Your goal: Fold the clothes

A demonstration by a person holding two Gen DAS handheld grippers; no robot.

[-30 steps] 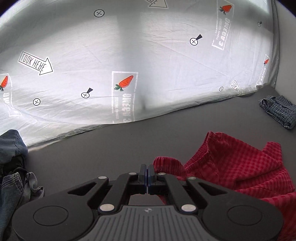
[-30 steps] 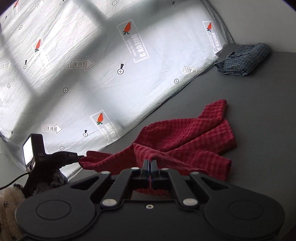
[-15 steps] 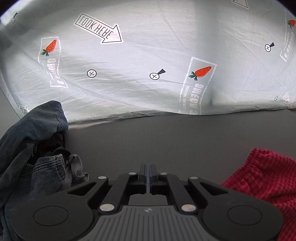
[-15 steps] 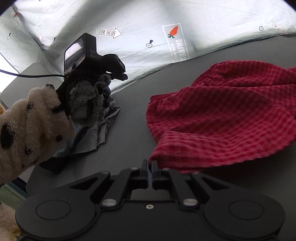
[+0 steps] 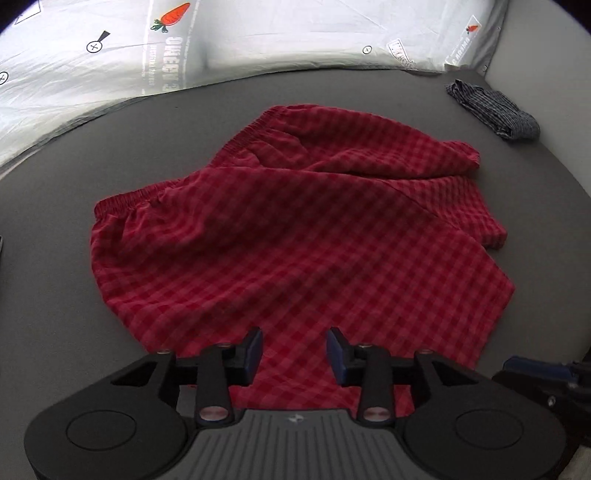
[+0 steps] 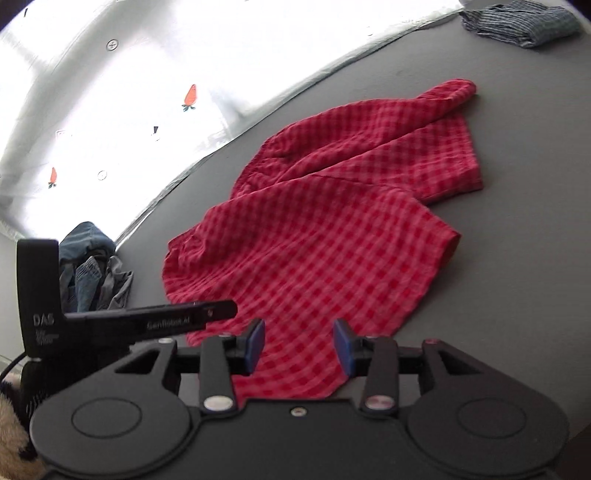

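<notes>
Red checked shorts (image 5: 295, 229) lie crumpled on the dark grey surface (image 5: 110, 147), elastic waistband to the far left, legs to the right. My left gripper (image 5: 294, 349) hovers over the near hem. Its jaws are opening, with cloth below the gap but not pinched by the pads. In the right wrist view the same shorts (image 6: 332, 229) spread ahead. The right gripper (image 6: 299, 341) also hangs over the near hem, jaws opening, blue pads apart and not pressing the cloth. The left gripper's body (image 6: 147, 321) shows at the left of that view.
A folded blue checked garment (image 5: 495, 110) lies at the far right; it also shows as a folded bundle (image 6: 524, 22) at the top right. A heap of jeans (image 6: 92, 266) sits at the left. A white printed sheet (image 5: 110, 55) borders the far side.
Both grippers went from shut to open. Both views swung down and over onto the red shorts, whose near hem now lies just under the fingers; the jeans left the left view.
</notes>
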